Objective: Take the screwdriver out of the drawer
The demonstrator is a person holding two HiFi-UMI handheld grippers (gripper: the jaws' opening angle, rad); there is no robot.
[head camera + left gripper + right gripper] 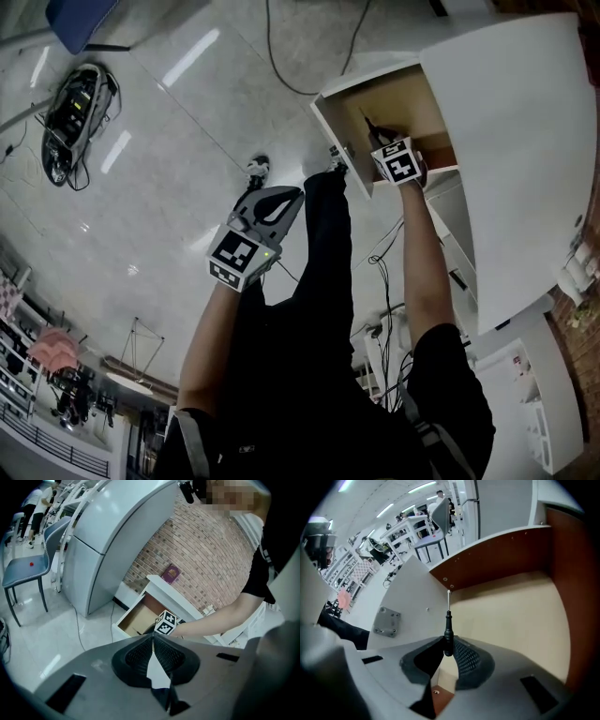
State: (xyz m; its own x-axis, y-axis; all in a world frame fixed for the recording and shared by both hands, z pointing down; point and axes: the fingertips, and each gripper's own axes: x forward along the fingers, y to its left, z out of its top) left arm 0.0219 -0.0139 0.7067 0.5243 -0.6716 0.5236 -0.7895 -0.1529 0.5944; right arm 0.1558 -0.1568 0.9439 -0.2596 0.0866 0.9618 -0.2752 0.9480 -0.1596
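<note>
The drawer [405,105] stands pulled out at the upper middle of the head view, under the white cabinet top [525,141] that fills the right edge. Its tan bottom is mostly bare, so there is free room to the right of the tool; reddish-brown walls close the back and right, and a white panel with a small metal plate [386,622] closes the left. The right gripper [448,643] points steeply down into this box, the bare forearm running straight up the frame to it, and its jaws pinch the black handle of the screwdriver [448,623], whose thin shaft points away from the camera toward the corner between white panel and brown wall (whether the tip touches there I cannot tell). The left gripper [153,639] hangs over the glossy floor [169,187], well apart from the drawer and left of a black-trousered leg [323,244], its jaws pressed together on nothing. A cable [281,66] loops across the floor above. The marker cubes [234,255] carry black-and-white squares; a dark red book [170,573] lies on the cabinet, its cover unreadable.
</note>
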